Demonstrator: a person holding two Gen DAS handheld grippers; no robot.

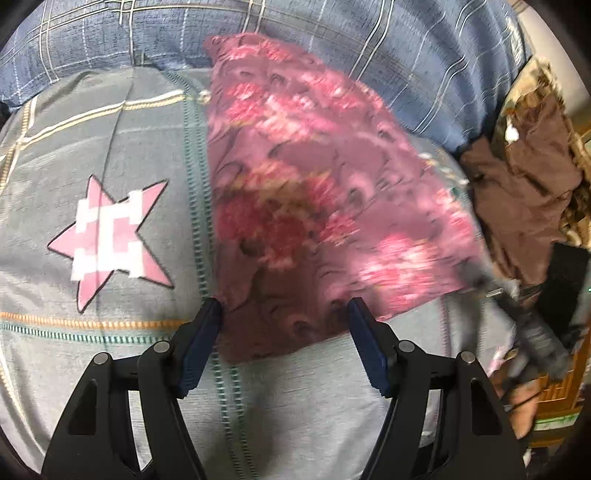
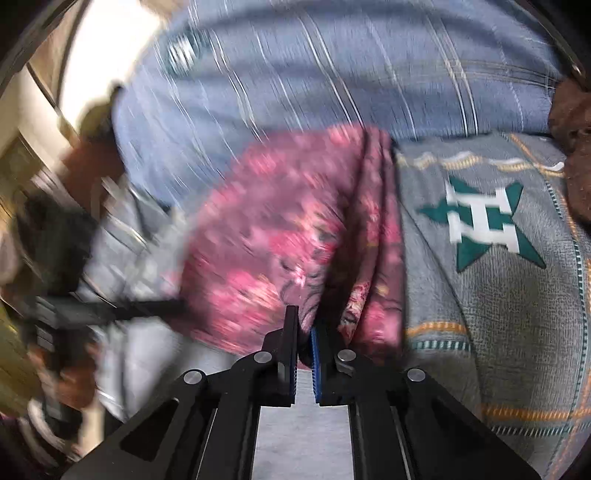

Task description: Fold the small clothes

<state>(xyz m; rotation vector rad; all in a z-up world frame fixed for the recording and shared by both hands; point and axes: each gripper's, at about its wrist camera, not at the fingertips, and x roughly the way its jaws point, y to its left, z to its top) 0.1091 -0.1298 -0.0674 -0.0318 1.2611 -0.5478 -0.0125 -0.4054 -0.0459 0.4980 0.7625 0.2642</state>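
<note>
A small pink floral garment (image 1: 314,206) lies on the grey bedsheet (image 1: 110,155), motion-blurred. My left gripper (image 1: 284,310) is open; the garment's near edge lies between its blue pads (image 1: 201,347). My right gripper (image 2: 304,325) is shut on a folded edge of the same garment (image 2: 280,240) and holds it lifted. In the left wrist view the right gripper (image 1: 498,291) shows blurred at the garment's right corner. In the right wrist view the left gripper (image 2: 110,306) shows blurred at the left.
A pink star print (image 1: 110,236) lies left of the garment; a green star print (image 2: 484,221) lies to the right in the right wrist view. A blue plaid quilt (image 1: 332,33) bunches behind. Brown clothes (image 1: 524,184) lie to the right.
</note>
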